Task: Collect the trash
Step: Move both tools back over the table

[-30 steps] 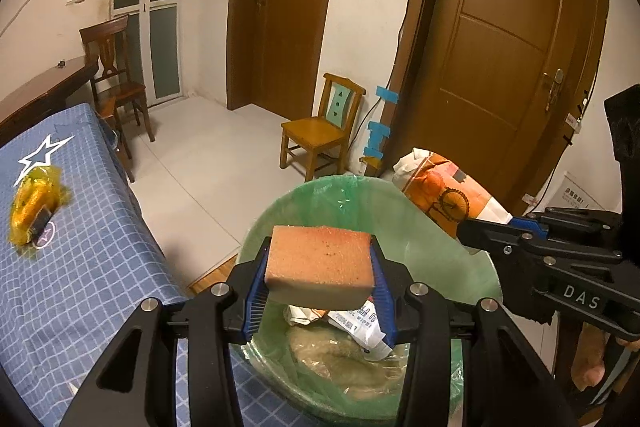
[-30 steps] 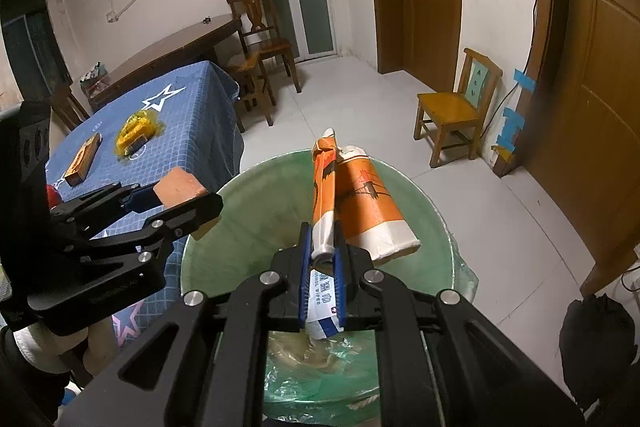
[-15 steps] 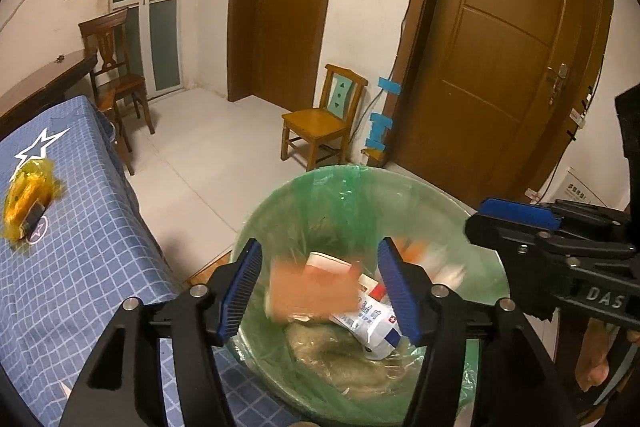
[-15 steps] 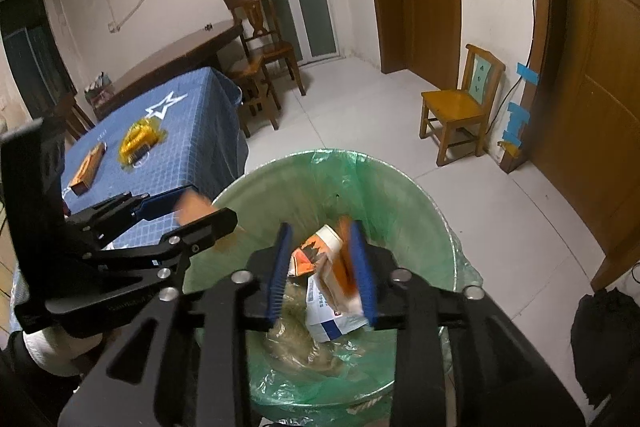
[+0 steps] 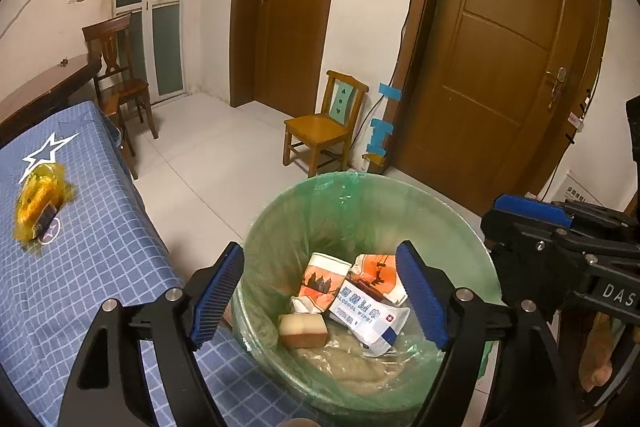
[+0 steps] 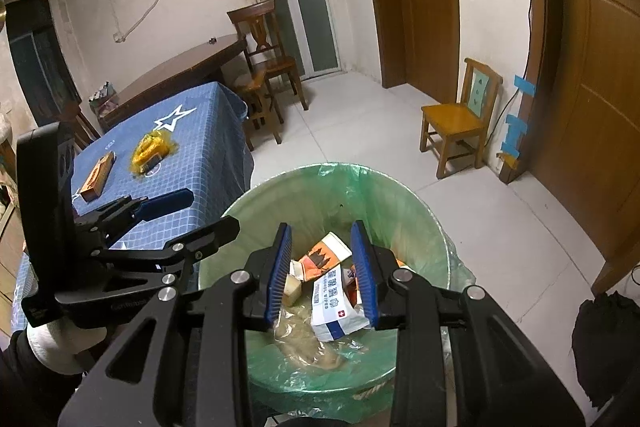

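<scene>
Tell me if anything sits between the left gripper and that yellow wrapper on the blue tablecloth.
Nothing visible does. The left gripper hangs open over the trash bin, and the yellow wrapper lies apart on the blue tablecloth, with only bare cloth between. In the right wrist view, an orange box lies beside the wrapper.

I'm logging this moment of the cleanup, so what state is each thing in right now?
left gripper: open, empty, over the bin
right gripper: open, empty, over the bin
trash bin: green liner, partly filled
sponge: lying in the bin
wipes pack: lying in the bin
orange wrapper: in the bin
yellow bag: on the table
brown box: on the table
</scene>
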Demonstrator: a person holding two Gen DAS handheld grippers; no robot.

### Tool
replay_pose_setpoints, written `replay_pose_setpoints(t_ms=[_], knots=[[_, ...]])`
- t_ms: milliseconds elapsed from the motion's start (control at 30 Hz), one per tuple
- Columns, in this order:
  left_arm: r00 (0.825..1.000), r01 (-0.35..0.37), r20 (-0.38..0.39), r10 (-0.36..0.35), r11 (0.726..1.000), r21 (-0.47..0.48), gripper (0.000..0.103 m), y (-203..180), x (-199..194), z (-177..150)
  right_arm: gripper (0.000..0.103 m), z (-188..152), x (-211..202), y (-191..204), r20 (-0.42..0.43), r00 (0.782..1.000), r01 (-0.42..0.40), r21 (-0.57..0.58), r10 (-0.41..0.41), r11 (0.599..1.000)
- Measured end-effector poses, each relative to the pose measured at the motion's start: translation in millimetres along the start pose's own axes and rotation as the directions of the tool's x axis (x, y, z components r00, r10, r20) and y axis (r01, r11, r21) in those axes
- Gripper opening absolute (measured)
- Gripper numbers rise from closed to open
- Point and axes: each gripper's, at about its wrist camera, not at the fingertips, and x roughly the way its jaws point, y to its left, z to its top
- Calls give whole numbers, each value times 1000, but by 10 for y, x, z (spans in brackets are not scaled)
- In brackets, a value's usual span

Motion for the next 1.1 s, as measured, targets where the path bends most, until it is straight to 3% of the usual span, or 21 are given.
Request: replay_pose_setpoints(t_ms=[300,433,567,800,967,1100], knots=[[999,-38,25,39,999,-36,83,212,-480,-101,38,-22,-306,236,88,995,-46,-22,48,999],[995,-82,48,85,995,-62,83,468,-1009,-306,45,-83,-346,571,99,987,-118,-83,126,990],[987,-138,62,146,983,-124,83,914,-1584,-585,48,-137,-223,1043,47,975,-207,-178,219,962],[948,-302,31,317,925,-232,83,1927,-2589,-1189,50,-254,-83,1764,-39,938,-340,-285,344,896],[908,-399,-11,420,856,-330,83,2766,-3311,-1646,50,-349,28,2263,-119,910,-412,-345,396,843],[911,-388,-40,411,818,-424,83,3395,-3652,-1843,50,-433,145,2642,-192,885,-466,-380,424,800]])
